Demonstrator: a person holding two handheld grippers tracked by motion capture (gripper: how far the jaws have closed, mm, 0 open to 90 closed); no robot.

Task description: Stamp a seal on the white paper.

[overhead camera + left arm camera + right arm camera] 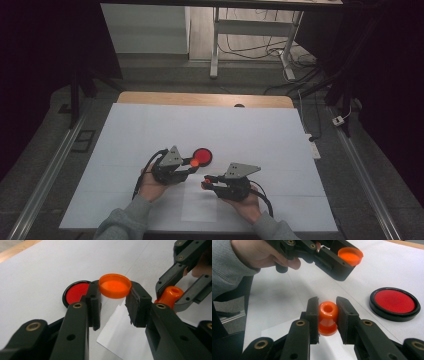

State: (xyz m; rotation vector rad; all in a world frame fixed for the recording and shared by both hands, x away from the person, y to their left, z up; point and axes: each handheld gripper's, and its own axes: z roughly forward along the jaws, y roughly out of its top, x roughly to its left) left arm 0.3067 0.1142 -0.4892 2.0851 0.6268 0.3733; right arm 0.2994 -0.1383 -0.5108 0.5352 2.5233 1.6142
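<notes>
My left gripper is shut on an orange cap, held by its rim with the hollow side up. My right gripper is shut on a small orange bottle, its open neck facing up between the pads. The two grippers hover close together over the white table sheet, tips pointing toward each other. A red disc in a black rim lies flat just beyond the left gripper's tips.
A white sheet covers the wooden table. A smaller white paper lies near the front edge under the hands. Desk legs and cables stand on the floor beyond the table.
</notes>
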